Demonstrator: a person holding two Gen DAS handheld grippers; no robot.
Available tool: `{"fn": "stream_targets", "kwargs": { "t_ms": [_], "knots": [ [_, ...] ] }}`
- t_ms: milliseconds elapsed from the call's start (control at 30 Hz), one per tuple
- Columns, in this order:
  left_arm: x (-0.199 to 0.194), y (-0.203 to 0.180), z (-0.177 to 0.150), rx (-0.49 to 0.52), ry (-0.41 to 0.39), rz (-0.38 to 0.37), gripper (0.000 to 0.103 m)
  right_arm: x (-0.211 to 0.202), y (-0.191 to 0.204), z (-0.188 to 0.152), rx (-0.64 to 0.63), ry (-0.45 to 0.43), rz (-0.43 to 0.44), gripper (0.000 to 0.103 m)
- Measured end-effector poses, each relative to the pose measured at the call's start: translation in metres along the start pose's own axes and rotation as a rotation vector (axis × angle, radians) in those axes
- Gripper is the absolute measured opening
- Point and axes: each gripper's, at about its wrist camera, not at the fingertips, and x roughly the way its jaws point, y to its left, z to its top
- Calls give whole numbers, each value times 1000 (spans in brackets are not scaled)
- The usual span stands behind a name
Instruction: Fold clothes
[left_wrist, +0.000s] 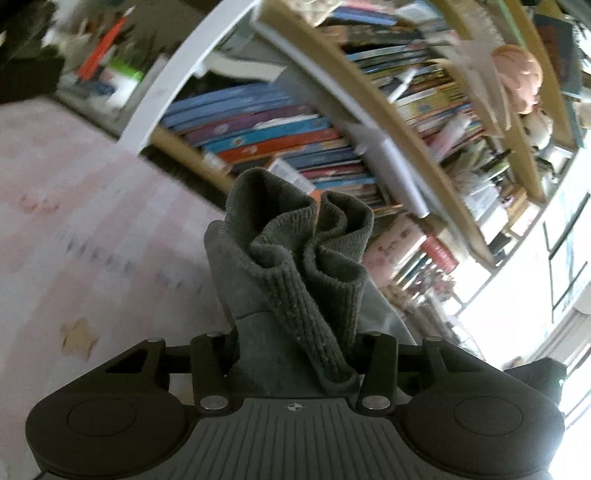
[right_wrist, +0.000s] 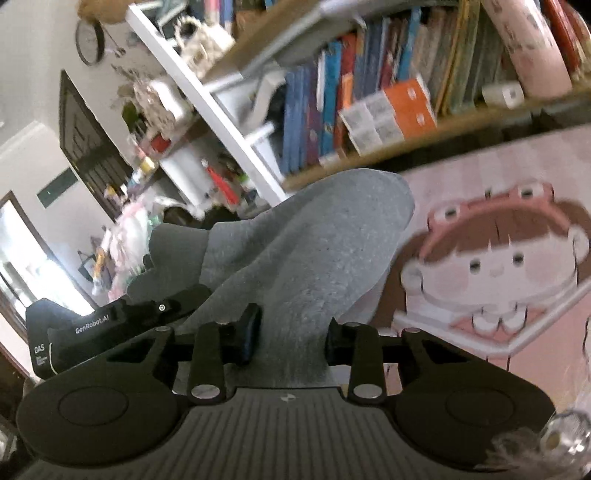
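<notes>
The left gripper (left_wrist: 295, 354) is clamped on the ribbed cuff (left_wrist: 306, 258) of a grey garment (right_wrist: 306, 258), which bunches up in folds between its jaws and stands in front of the camera. The right gripper (right_wrist: 291, 339) is clamped on a smoother part of the same grey cloth, which rises from the jaws and drapes across toward the left gripper, visible at the left of the right wrist view. Below lies a pink mat (right_wrist: 517, 266) with a cartoon face. A bookshelf (left_wrist: 332, 122) stands behind, somewhat blurred.
</notes>
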Motion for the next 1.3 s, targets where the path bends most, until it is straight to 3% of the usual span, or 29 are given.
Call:
{"fn": "stream_targets", "kwargs": {
  "t_ms": [200, 533, 967, 1300],
  "knots": [
    [37, 3, 35, 34, -7, -47, 45, 9, -6, 34, -37, -89, -21, 30],
    [105, 37, 67, -12, -43, -66, 46, 56, -35, 75, -76, -154, -77, 30],
    [180, 53, 93, -37, -15, -61, 45, 110, -91, 114, -51, -131, -127, 31],
    [191, 59, 89, -87, 46, -40, 47, 126, -122, 109, 95, -42, -155, 33]
  ]
}}
